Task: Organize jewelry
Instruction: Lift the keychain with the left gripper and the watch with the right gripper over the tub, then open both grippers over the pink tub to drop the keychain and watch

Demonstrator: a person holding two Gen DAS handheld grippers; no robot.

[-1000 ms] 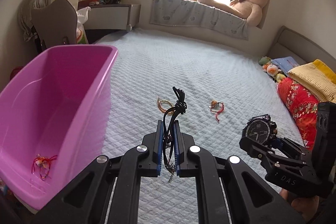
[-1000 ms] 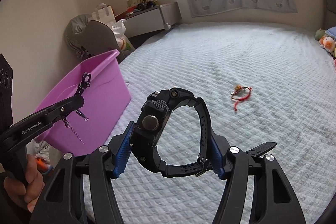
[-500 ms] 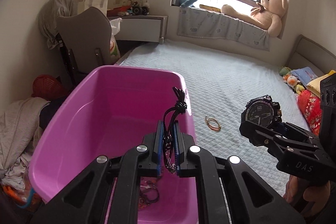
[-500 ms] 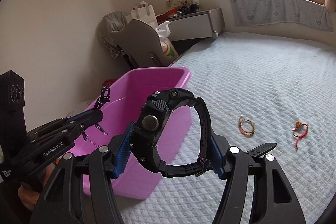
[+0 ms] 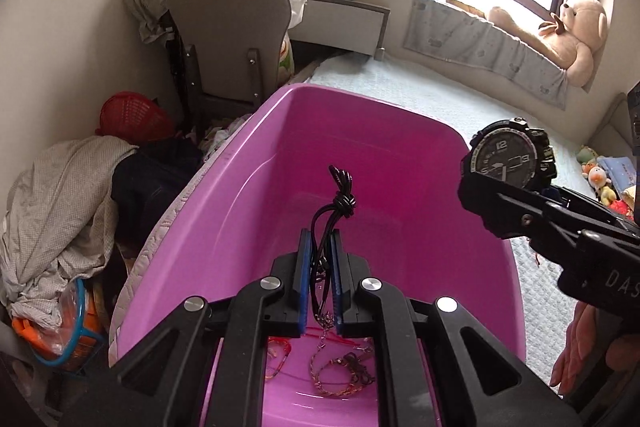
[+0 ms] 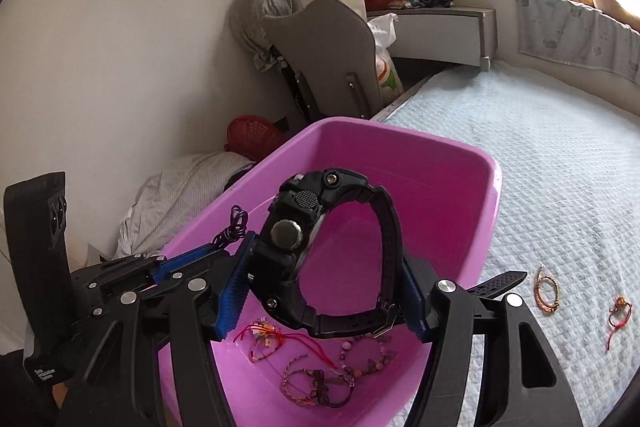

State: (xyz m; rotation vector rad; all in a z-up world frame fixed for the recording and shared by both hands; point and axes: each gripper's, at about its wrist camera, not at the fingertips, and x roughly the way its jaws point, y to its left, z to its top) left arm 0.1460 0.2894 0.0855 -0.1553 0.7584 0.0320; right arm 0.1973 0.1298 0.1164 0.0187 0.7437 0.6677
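My left gripper is shut on a black cord necklace with a thin chain hanging below, held over the inside of the pink tub. My right gripper is shut on a black wristwatch and holds it above the pink tub. The watch also shows in the left wrist view, over the tub's right rim. Several bracelets lie on the tub floor. Two bracelets, one orange and one red, lie on the bed to the tub's right.
The tub stands at the bed's left edge. Beyond it are a grey chair, a red basket and piled clothes. A teddy bear sits on the window sill. Soft toys lie far right.
Both grippers have swung left from over the bed to above the pink tub, still holding the necklace and the watch. The tub's floor with its bracelets has come into view.
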